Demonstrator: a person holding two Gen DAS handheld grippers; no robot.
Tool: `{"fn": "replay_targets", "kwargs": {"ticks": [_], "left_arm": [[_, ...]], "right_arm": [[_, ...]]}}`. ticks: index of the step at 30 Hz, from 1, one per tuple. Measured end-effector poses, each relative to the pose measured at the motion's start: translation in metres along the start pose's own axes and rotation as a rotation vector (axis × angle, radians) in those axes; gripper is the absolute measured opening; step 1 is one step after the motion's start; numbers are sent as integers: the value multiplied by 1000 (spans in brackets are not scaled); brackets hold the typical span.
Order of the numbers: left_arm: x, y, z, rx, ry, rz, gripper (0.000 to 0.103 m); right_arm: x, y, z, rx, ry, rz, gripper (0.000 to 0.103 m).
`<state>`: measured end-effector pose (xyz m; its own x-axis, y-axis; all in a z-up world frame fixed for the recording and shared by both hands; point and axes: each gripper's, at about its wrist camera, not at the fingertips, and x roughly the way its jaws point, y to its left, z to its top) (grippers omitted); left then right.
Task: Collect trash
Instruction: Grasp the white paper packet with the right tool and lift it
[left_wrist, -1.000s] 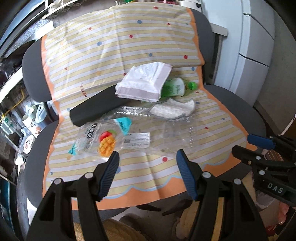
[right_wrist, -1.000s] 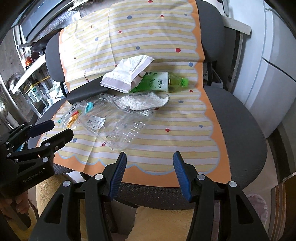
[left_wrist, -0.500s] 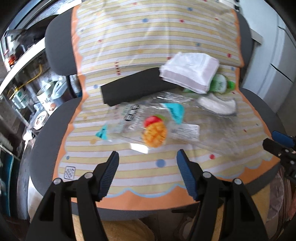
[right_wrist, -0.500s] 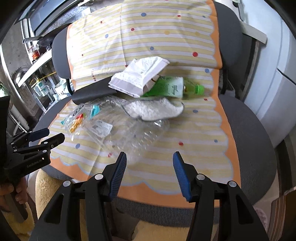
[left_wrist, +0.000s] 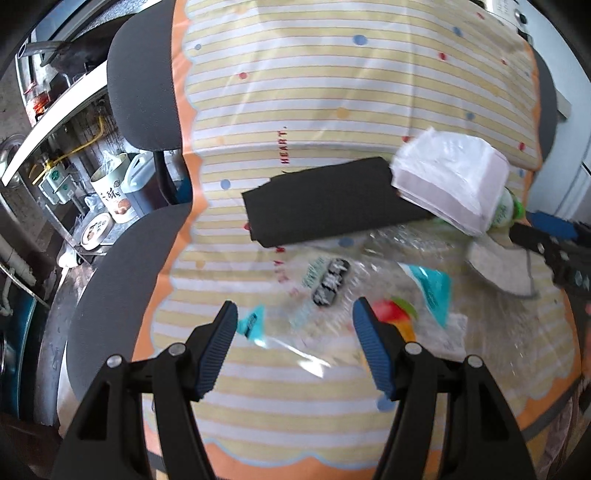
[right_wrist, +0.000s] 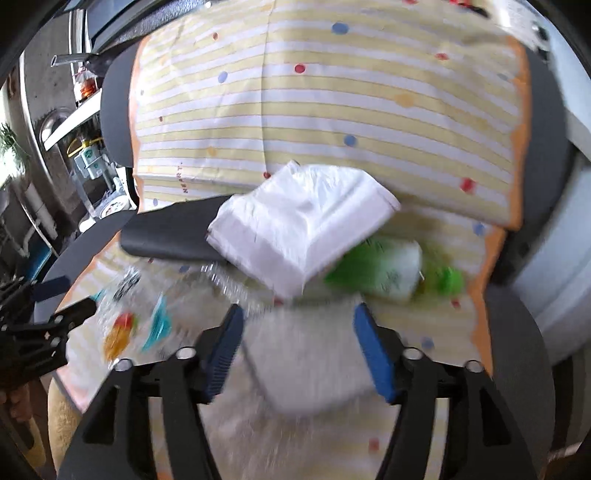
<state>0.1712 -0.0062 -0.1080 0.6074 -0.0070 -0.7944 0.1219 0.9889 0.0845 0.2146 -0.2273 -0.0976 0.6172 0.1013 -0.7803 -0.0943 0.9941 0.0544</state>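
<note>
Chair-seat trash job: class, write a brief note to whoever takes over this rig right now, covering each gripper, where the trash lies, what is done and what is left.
Left gripper: open, empty, over the clear fruit wrapper.
Right gripper: jaws opening, holding nothing, with the white fluffy piece below them.
Trash: all on the striped cloth covering the chair; the white folded bag rests partly on the green bottle and the black roll.
Done: nothing collected.
Left: pick up every piece; no bin in view.

white packet (right_wrist: 306, 229) overhangs green bottle (right_wrist: 388, 271); striped cloth (left_wrist: 295, 406) in front lies bare.
</note>
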Motion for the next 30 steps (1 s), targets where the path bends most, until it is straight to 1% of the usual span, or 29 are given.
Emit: {"fn": "replay_targets", "kwargs": {"ticks": [4, 6, 8, 10, 11, 13, 15, 16, 18, 19, 20, 22, 24, 26, 27, 28, 29, 30], "left_arm": [[13, 8, 5, -14, 14, -5, 63], [18, 10, 6, -22, 23, -12, 63], [22, 12, 5, -25, 30, -21, 63], [24, 13, 5, -24, 32, -23, 63], [24, 14, 4, -25, 31, -25, 63], [23, 15, 4, -29, 28, -26, 63], [22, 18, 2, -38, 26, -29, 63], [22, 18, 2, -40, 27, -30, 63], [22, 20, -1, -45, 31, -31, 63], [22, 20, -2, -45, 34, -31, 63], [22, 21, -3, -46, 35, -32, 63], [22, 22, -5, -48, 36, -34, 63], [20, 22, -6, -48, 34, -35, 63], [19, 23, -6, -49, 32, -36, 63], [19, 23, -6, -49, 32, -36, 63], [18, 23, -7, -49, 29, -37, 63], [17, 23, -6, -49, 27, -35, 63], [15, 24, -6, -51, 25, -33, 63]], "right_arm": [[32, -20, 25, 46, 32, 31, 70], [40, -29, 35, 74, 8, 70, 70], [41, -28, 42, 61, -28, 105, 70], [38, -16, 48, -6, -53, 143, 70], [36, -6, 49, -62, -59, 157, 70], [35, 19, 48, -194, -38, 162, 70], [40, 47, 44, -351, 4, 117, 70], [44, 55, 41, -399, 21, 88, 70], [53, 73, 32, -508, 48, 5, 70], [58, 82, 26, -571, 63, -53, 69], [63, 87, 21, -618, 69, -114, 67], [70, 93, 12, -690, 76, -206, 67], [75, 96, 7, -728, 75, -274, 60], [75, 95, 4, -724, 73, -284, 44], [74, 93, 5, -708, 74, -278, 40], [72, 91, 5, -696, 73, -272, 31], [67, 88, 6, -679, 65, -262, 19], [61, 84, 9, -653, 55, -244, 11]]}}
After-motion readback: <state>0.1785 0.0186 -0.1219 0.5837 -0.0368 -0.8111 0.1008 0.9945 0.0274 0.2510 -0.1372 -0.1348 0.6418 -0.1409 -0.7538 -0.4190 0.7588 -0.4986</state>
